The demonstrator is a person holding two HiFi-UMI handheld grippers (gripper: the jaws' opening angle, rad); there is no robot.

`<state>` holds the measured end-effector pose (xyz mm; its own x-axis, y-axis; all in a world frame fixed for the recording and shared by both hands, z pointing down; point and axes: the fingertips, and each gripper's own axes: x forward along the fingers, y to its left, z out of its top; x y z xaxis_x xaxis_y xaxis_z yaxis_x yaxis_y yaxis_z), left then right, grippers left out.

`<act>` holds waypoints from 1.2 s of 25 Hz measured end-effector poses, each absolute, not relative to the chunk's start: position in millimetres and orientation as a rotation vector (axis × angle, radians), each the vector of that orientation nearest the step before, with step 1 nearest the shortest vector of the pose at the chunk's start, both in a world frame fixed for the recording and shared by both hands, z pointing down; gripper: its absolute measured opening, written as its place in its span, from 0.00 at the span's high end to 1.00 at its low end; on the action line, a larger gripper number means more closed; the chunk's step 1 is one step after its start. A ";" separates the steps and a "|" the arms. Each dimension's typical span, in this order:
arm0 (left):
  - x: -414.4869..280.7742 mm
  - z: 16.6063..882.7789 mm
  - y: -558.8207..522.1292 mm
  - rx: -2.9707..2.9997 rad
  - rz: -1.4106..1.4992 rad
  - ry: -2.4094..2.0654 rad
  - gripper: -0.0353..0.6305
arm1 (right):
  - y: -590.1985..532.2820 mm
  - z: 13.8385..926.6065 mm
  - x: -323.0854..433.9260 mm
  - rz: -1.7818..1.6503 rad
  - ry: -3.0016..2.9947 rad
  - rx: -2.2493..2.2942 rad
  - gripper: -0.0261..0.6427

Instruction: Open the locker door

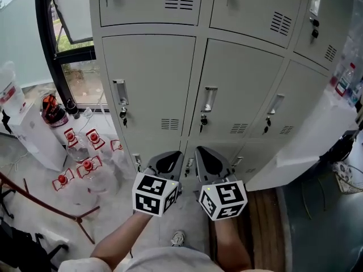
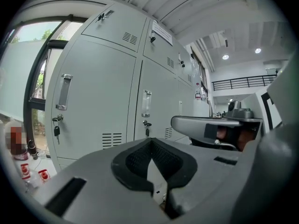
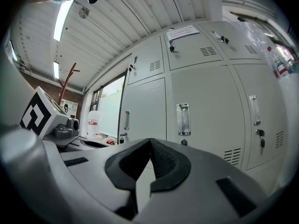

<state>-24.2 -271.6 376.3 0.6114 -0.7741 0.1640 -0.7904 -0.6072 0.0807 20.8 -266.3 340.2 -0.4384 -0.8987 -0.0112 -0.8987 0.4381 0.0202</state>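
here, left claw [image 1: 169, 154], right claw [image 1: 200, 151] shut (empty), locker door [image 1: 241, 84] ahead, apart

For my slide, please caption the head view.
The left gripper and right gripper, both shut and empty, face the closed grey lockers.

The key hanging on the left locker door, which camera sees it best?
The left gripper view: the key hangs big and clear under the handle. The head view shows it small, from above. The right gripper view shows it tiny and dark.
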 end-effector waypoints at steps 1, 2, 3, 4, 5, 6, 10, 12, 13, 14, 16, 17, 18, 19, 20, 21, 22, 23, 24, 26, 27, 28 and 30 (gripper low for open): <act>-22.1 376.8 -277.9 2.683 0.171 -1.321 0.94 | -273.6 339.0 23.4 -0.038 -2.670 1.659 0.96; -20.1 377.3 -283.9 2.678 0.172 -1.329 0.94 | -280.6 338.1 25.6 -0.040 -2.678 1.653 0.96; -18.0 377.6 -289.6 2.673 0.173 -1.336 0.94 | -287.3 337.2 27.6 -0.042 -2.685 1.645 0.96; -15.9 377.4 -295.2 2.668 0.173 -1.344 0.94 | -293.7 336.3 29.3 -0.045 -2.691 1.635 0.96; -13.5 376.7 -300.5 2.664 0.172 -1.352 0.94 | -300.0 335.3 30.8 -0.048 -2.699 1.622 0.96; -11.2 375.8 -305.7 2.661 0.171 -1.360 0.94 | -306.2 334.1 32.2 -0.052 -2.706 1.610 0.96; -3.8 374.2 -325.8 2.645 0.175 -1.399 0.94 | -330.8 329.3 38.8 -0.073 -2.725 1.579 0.96; -1.9 373.3 -334.9 2.634 0.175 -1.420 0.94 | -342.2 326.9 41.2 -0.080 -2.735 1.564 0.96; -1.2 372.5 -338.9 2.630 0.173 -1.431 0.94 | -347.6 325.3 42.2 -0.087 -2.740 1.556 0.96; -0.8 371.7 -342.7 2.626 0.171 -1.442 0.94 | -352.7 323.6 43.2 -0.096 -2.744 1.550 0.96; -1.1 371.1 -349.8 2.617 0.169 -1.463 0.94 | -362.3 319.8 45.4 -0.114 -2.751 1.545 0.96; -1.5 371.3 -353.1 2.611 0.169 -1.474 0.94 | -366.5 318.2 46.4 -0.120 -2.755 1.544 0.96; -1.9 371.6 -356.3 2.605 0.170 -1.482 0.94 | -370.2 316.7 47.1 -0.122 -2.758 1.543 0.96; -2.2 371.7 -359.2 2.600 0.170 -1.489 0.94 | -373.5 315.5 47.4 -0.125 -2.762 1.540 0.96; -2.1 371.1 -362.1 2.597 0.169 -1.494 0.94 | -376.4 314.4 47.5 -0.128 -2.766 1.537 0.96; -1.4 370.1 -364.8 2.597 0.167 -1.497 0.94 | -379.3 313.3 47.8 -0.133 -2.768 1.534 0.96; -0.5 368.9 -367.4 2.600 0.166 -1.499 0.94 | -382.2 312.2 48.4 -0.138 -2.768 1.534 0.96; 0.3 368.0 -370.0 2.602 0.164 -1.501 0.94 | -385.0 311.2 49.2 -0.144 -2.768 1.536 0.96; 0.4 367.8 -372.6 2.603 0.164 -1.503 0.94 | -387.8 310.3 50.0 -0.148 -2.768 1.539 0.96; -0.2 369.0 -377.5 2.601 0.166 -1.506 0.94 | -392.0 309.1 50.6 -0.153 -2.768 1.543 0.95; -0.1 369.6 -379.6 2.601 0.166 -1.503 0.94 | -393.3 308.8 50.9 -0.154 -2.767 1.544 0.93; 0.6 369.8 -381.5 2.603 0.166 -1.498 0.94 | -394.4 308.3 51.2 -0.156 -2.766 1.547 0.91; 3.0 368.9 -385.7 2.616 0.165 -1.481 0.94 | -396.9 307.2 52.1 -0.163 -2.760 1.561 0.90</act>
<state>3.0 -385.7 368.9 0.5124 -0.8439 0.1589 -0.8582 -0.5098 0.0599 52.1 -396.9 307.2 -0.5161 -0.8529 -0.0793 -0.8563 0.5113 0.0730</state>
